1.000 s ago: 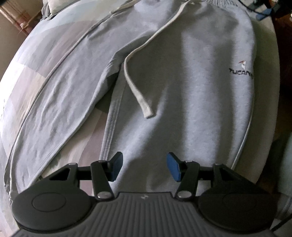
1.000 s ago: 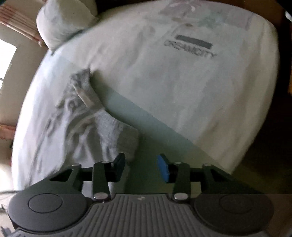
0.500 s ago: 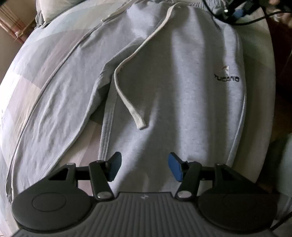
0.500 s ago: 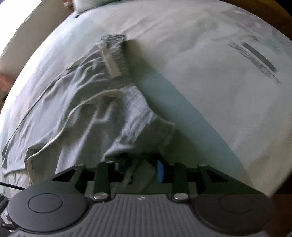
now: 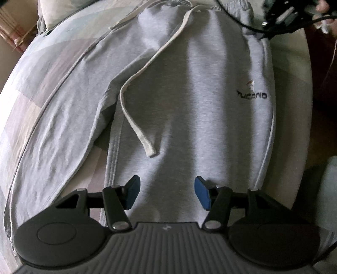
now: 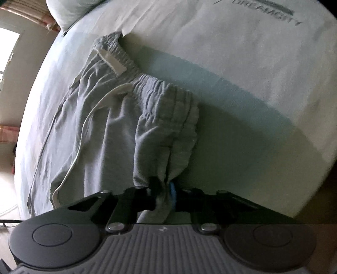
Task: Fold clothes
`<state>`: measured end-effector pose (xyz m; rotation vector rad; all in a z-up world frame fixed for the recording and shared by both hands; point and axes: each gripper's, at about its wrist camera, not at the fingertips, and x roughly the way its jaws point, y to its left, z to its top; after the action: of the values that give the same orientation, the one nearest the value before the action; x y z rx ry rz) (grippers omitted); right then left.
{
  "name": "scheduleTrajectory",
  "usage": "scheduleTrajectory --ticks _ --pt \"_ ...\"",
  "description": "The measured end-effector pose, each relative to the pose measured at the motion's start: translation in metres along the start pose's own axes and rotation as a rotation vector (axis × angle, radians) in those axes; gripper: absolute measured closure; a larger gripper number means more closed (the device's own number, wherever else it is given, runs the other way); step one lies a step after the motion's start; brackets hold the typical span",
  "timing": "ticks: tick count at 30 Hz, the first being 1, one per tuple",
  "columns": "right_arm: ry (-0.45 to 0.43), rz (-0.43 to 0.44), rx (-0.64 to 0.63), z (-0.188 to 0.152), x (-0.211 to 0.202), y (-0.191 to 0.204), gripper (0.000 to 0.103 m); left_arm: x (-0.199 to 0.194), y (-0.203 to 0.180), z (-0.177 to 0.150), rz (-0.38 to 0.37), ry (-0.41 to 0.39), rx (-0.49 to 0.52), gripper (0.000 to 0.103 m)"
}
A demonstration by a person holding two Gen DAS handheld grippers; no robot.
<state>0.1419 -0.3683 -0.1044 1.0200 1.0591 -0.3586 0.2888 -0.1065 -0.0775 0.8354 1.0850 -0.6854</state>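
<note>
Patchwork bedspread [image 5: 48, 69], pillow [image 6: 69, 10], printed white sheet [image 6: 231, 42].

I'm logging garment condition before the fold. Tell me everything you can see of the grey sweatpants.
The grey sweatpants look like soft heathered fleece, spread flat on the bed, legs diverging. They have a gathered elastic waistband, a loose off-white drawstring lying across the front, and a dark TUCANO logo near one side. The right gripper has its jaws shut on a waistband corner, bunching it. The left gripper hovers open over one leg.
</note>
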Motion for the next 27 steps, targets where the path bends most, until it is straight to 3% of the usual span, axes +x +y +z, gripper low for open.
scheduleTrajectory --ticks 3,9,12,17,20,21,23,25,27 --pt "-0.027 -0.049 -0.001 -0.003 -0.025 -0.01 0.094 -0.001 0.003 -0.003 0.0 0.006 -0.01 0.044" --pt "-0.052 -0.252 -0.029 -0.005 -0.046 -0.027 0.1 0.003 0.004 -0.005 -0.012 0.012 -0.028 0.044" --pt "-0.105 -0.176 -0.021 -0.002 -0.059 -0.025 0.095 0.003 0.003 -0.006 -0.015 0.006 -0.034 0.044" --pt "-0.135 -0.081 -0.272 -0.002 -0.043 0.031 0.086 0.003 0.002 -0.009 -0.009 0.006 -0.035 0.044" --pt "-0.118 -0.139 -0.411 -0.003 -0.012 0.055 0.079 0.002 0.002 -0.012 -0.019 0.006 -0.046 0.044" --pt "-0.109 -0.201 -0.447 -0.002 -0.002 0.056 0.079 0.003 0.001 -0.015 -0.02 0.015 -0.048 0.042" --pt "-0.094 -0.282 -0.445 0.001 0.005 0.048 0.093 0.009 0.0 -0.028 -0.015 0.064 -0.074 0.036" --pt "-0.09 -0.239 -0.44 -0.001 -0.008 0.05 0.088 0.016 0.001 -0.048 -0.02 0.141 -0.118 0.036" --pt "-0.082 -0.191 -0.452 -0.004 -0.021 0.054 0.08 0.007 0.003 -0.058 -0.015 0.131 -0.157 0.036"
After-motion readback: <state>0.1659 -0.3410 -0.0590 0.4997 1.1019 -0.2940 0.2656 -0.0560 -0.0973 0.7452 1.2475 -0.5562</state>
